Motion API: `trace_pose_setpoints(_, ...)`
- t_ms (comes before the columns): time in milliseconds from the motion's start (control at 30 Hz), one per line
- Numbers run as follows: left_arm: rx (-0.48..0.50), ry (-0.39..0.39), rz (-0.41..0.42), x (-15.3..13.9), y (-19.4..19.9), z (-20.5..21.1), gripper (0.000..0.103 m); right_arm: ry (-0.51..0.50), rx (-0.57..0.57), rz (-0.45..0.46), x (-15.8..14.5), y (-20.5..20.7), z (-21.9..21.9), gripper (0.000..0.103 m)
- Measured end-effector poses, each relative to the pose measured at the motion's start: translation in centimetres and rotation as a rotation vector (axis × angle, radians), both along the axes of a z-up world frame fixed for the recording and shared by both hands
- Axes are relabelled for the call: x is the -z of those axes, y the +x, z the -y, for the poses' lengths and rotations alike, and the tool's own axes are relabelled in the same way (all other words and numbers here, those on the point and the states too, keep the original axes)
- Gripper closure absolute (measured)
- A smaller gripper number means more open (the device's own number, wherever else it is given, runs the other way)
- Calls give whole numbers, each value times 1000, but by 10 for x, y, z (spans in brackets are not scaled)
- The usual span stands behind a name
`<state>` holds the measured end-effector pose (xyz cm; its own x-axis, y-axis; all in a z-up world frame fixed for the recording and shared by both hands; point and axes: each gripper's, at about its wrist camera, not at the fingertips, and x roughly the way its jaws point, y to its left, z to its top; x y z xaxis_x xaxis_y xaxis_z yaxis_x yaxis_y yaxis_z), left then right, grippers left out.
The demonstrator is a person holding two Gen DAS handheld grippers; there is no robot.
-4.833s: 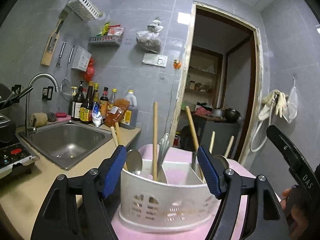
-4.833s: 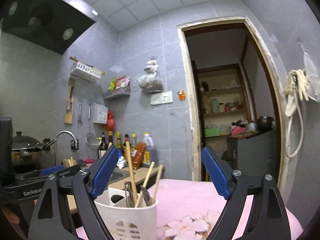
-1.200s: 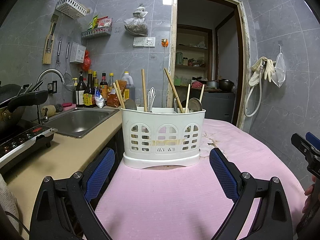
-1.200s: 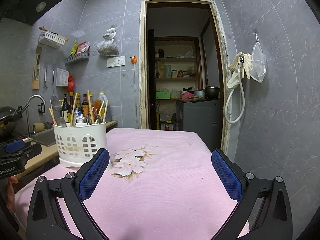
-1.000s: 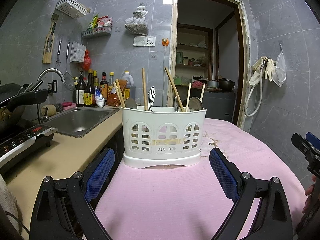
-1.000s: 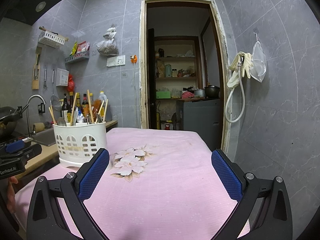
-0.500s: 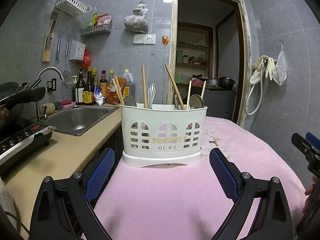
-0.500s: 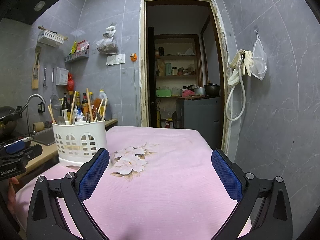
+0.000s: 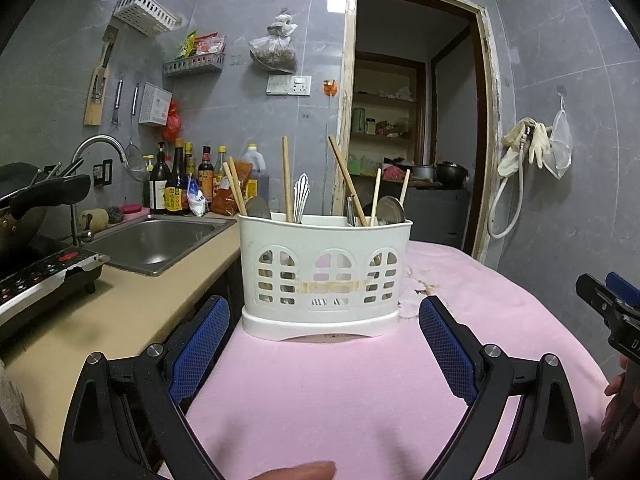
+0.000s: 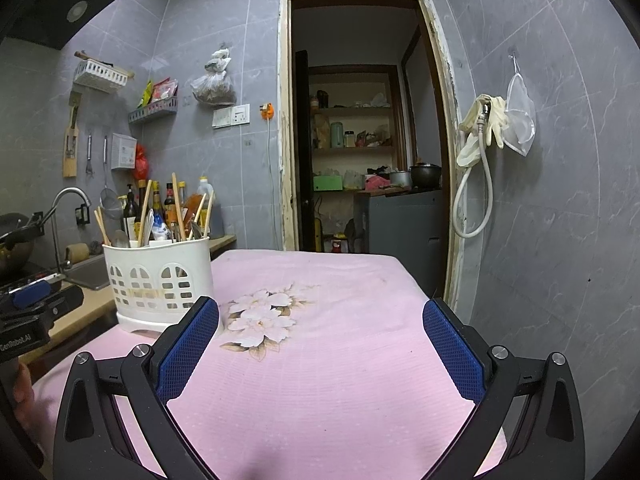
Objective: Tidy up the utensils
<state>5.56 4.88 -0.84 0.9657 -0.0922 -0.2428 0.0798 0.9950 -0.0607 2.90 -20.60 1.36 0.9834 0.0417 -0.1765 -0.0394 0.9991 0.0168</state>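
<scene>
Both grippers are empty, fingers wide. Left gripper [image 9: 324, 332] faces the white utensil caddy [image 9: 325, 268] dead ahead on the pink tablecloth [image 9: 360, 392] (utensils upright inside); right gripper [image 10: 320, 340] has it off left, so left is nearer.

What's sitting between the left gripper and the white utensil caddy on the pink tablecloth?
Nothing visible. The left gripper is open and faces the utensil caddy head-on, with only bare pink tablecloth between them. The right gripper is open too, off to the side.
</scene>
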Motion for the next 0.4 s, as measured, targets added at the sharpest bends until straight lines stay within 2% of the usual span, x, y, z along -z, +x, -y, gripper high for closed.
trace_pose_setpoints(400, -7, 22, -1, 1, 2, 3, 10, 4, 4, -9, 3, 3, -2, 0)
